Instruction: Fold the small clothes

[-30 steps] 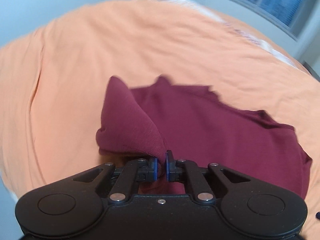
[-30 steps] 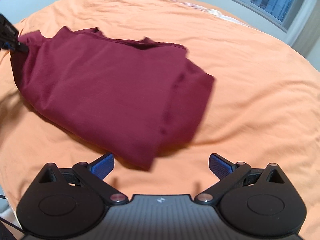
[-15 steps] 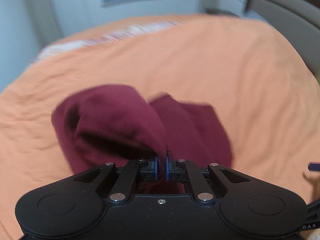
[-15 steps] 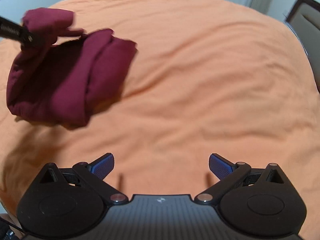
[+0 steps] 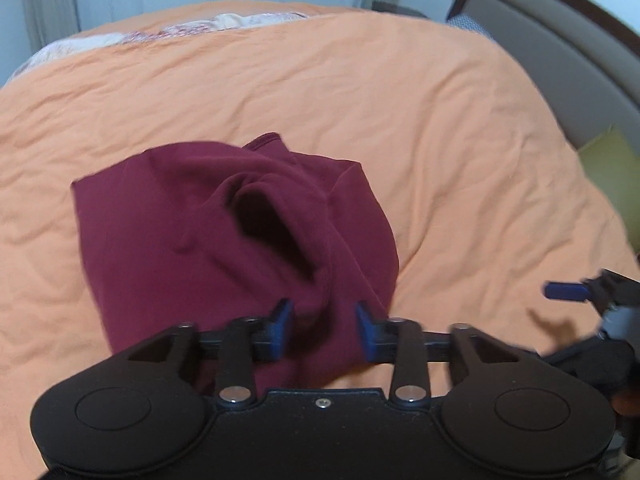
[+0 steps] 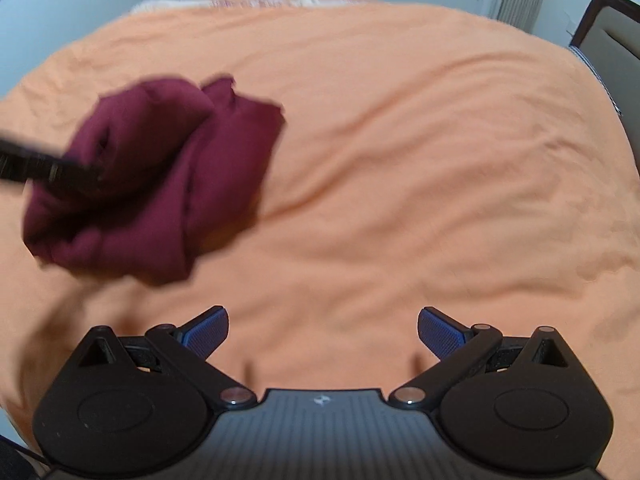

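A dark red garment [image 5: 192, 236] is lying bunched on an orange bed [image 5: 440, 140], in a loose heap with folds running from the near side away toward the window. No long axis is showing clearly; a hemmed edge is peeking out at the far side. In the right wrist view the garment [image 6: 160, 184] is sitting to the left, blurred, well apart from the right claw.

The left claw [image 5: 325, 322] is hovering at the garment's near edge with its blue pads partly open, cloth lying between them but not pinched. Half a second ago these pads were closed tight on a fold and the garment was hanging lifted; now it is resting on the bed.

The right claw [image 6: 323, 330] is standing wide open over bare bedding, holding nothing, as it was before.

No brand or writing is readable, only a small pale mark on the right claw's body.

A padded headboard [image 5: 560, 52] is standing at the right, with a yellow-green cushion [image 5: 608, 160] beside it.
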Motion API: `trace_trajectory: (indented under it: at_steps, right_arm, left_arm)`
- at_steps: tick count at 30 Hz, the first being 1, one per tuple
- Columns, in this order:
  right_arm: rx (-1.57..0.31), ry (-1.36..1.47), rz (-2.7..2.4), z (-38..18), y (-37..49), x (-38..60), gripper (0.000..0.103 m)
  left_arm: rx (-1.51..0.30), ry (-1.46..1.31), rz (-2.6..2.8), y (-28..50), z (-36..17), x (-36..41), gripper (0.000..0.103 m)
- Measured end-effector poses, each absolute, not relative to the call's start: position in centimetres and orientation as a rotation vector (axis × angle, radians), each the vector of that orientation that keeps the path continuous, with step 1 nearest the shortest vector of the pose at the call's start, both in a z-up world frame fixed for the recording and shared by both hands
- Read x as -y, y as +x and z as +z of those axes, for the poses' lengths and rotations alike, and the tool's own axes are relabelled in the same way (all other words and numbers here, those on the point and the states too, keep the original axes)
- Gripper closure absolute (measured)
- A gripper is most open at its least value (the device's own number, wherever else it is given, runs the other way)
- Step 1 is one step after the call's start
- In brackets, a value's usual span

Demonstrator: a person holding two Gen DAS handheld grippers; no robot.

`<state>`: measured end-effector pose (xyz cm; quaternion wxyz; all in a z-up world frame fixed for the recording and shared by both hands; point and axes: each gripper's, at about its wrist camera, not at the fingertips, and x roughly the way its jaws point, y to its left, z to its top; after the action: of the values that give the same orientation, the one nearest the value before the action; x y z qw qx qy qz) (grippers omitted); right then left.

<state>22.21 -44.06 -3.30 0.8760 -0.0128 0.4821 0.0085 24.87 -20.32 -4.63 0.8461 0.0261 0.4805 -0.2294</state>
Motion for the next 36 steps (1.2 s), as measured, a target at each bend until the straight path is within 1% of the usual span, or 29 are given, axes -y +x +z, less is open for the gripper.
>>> trace_trajectory:
  at_steps: [1, 6, 10, 11, 13, 15, 16, 17, 18, 19, 20, 21, 22, 23, 28, 34, 35, 36]
  right_arm:
    - [-0.988, -0.012, 0.027, -2.8, 22.6, 43.9, 0.0]
    - [-0.922, 0.054, 0.083, -0.7, 25.4, 42.7, 0.0]
    - [-0.889, 0.119, 0.196, 0.1, 28.0, 41.2, 0.0]
    - [-0.882, 0.125, 0.228, 0.2, 28.6, 40.6, 0.001]
    - [-0.878, 0.135, 0.292, 0.4, 30.0, 39.2, 0.007]
    - [-0.894, 0.137, 0.349, 0.2, 31.4, 37.7, 0.019]
    - [-0.902, 0.126, 0.363, 0.0, 32.1, 36.8, 0.022]
    - [-0.913, 0.112, 0.368, -0.3, 32.6, 36.1, 0.028]
    - [-0.928, 0.096, 0.363, -0.7, 33.1, 35.3, 0.039]
    - [-0.947, 0.081, 0.351, -1.2, 33.6, 34.7, 0.05]
    - [-0.968, 0.066, 0.332, -1.7, 34.0, 34.2, 0.078]
    - [-0.983, 0.058, 0.306, -2.1, 34.1, 34.0, 0.091]
    - [-0.985, 0.064, 0.279, -2.4, 33.8, 34.1, 0.091]
    - [-0.974, 0.086, 0.265, -2.3, 33.5, 34.3, 0.093]
    - [-0.937, 0.12, 0.261, -1.7, 30.3, 36.3, 0.094]
    - [-1.024, 0.091, 0.24, -4.1, 28.2, 36.7, 0.094]
    - [-1.032, 0.104, 0.233, -4.3, 28.1, 36.8, 0.092]
    - [-1.039, 0.114, 0.23, -4.3, 28.0, 37.0, 0.087]
  left_arm:
    - [-1.006, 0.044, -0.464, 24.3, -4.6, 19.5, 0.042]
    - [-1.018, 0.052, -0.393, 22.2, -5.4, 16.3, 0.041]
    - [-1.011, 0.127, -0.344, 22.2, -6.2, 15.2, 0.04]
    - [-0.998, 0.162, -0.335, 22.4, -6.4, 15.2, 0.04]
    - [-0.982, 0.259, -0.307, 22.9, -6.8, 15.7, 0.04]
    - [-0.963, 0.382, -0.3, 23.3, -7.4, 16.5, 0.04]
    - [-0.95, 0.438, -0.309, 23.5, -7.7, 16.9, 0.042]
    - [-0.939, 0.489, -0.325, 23.6, -8.0, 17.3, 0.047]
    - [-0.935, 0.526, -0.345, 23.7, -8.3, 17.5, 0.053]
    - [-0.938, 0.548, -0.368, 23.8, -8.6, 17.7, 0.065]
    - [-0.934, 0.561, -0.378, 23.8, -8.7, 17.7, 0.075]
    - [-0.922, 0.567, -0.381, 23.8, -8.7, 17.6, 0.08]
    - [-0.913, 0.566, -0.391, 23.8, -8.6, 17.3, 0.083]
    - [-0.9, 0.549, -0.398, 23.7, -8.3, 16.9, 0.085]
    - [-0.823, 0.517, -0.423, 21.8, -7.4, 14.4, 0.086]
    - [-0.803, 0.674, -0.515, 19.3, -9.8, 15.1, 0.086]
    - [-0.809, 0.684, -0.513, 19.3, -10.1, 15.3, 0.086]
    - [-0.815, 0.678, -0.504, 19.5, -10.2, 15.2, 0.086]
